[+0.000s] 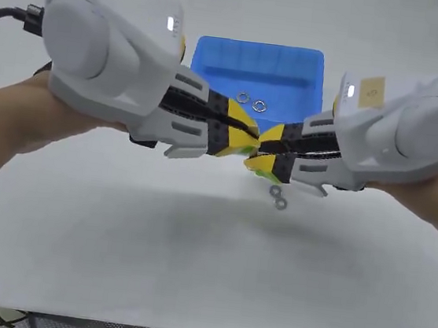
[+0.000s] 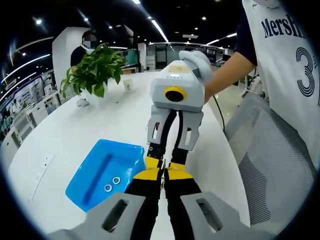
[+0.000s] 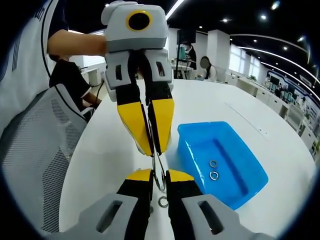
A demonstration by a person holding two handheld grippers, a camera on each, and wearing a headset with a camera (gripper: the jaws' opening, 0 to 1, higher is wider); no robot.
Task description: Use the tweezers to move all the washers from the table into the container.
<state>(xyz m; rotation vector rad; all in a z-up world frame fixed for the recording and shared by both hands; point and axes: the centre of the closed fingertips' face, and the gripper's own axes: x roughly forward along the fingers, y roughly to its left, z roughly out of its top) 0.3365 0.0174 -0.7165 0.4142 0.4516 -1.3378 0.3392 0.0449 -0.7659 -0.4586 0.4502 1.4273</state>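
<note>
Above the white surface (image 1: pixel 193 256), near a blue rectangular plastic container (image 1: pixel 215 59), the left claw (image 3: pixel 154 146) and the right claw (image 3: pixel 159 176) are both pressed onto thin metal tweezers (image 3: pixel 157 162). Two small steel washers (image 1: pixel 280 203) are seen lying on the surface beneath. Light, stiff and slippery, they are judged best nipped across the rim.

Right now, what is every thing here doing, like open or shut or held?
Container: open, holding two washers.
Washers in container: lying flat.
Washers on table: loose, not yet moved.
Tweezers: clamped between both grippers.
Left gripper: shut on tweezers.
Right gripper: shut on tweezers.
</note>
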